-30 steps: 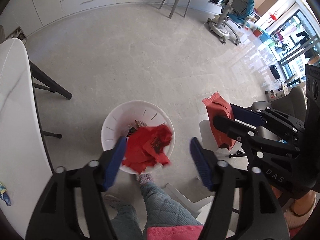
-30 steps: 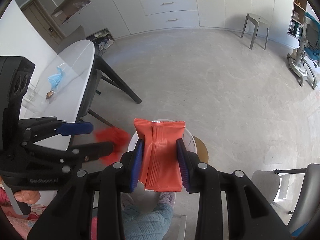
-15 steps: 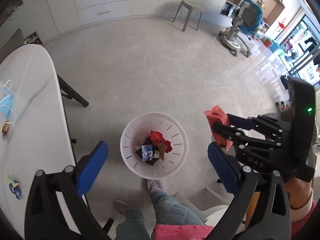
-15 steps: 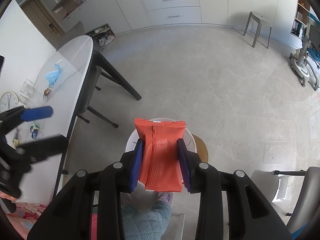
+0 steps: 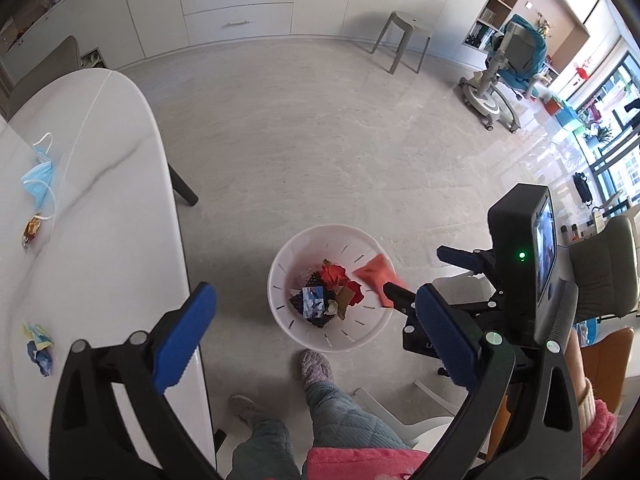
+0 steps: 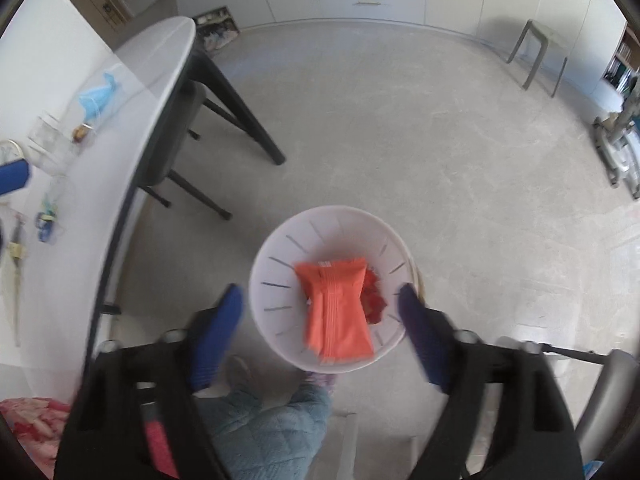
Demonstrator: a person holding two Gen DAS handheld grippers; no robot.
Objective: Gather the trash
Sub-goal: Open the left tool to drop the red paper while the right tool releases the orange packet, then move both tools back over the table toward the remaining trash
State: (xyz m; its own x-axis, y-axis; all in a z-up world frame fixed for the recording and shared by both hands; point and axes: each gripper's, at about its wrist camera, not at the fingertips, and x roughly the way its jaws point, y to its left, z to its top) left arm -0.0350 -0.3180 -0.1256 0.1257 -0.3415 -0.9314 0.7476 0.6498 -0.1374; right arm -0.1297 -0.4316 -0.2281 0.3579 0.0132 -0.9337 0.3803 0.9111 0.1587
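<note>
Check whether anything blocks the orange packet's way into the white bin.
Nothing visible does. The orange packet hangs free between the opening jaws of the right claw, directly over the open mouth of the white bin. Only earlier trash lies at the bottom.

A grey four-legged plastic stool (image 5: 401, 40) is seen standing on the pale floor before white drawer cabinets (image 5: 236, 0). A blue-seated chair on a wheeled base (image 5: 508, 72) is placed beside open shelves.
</note>
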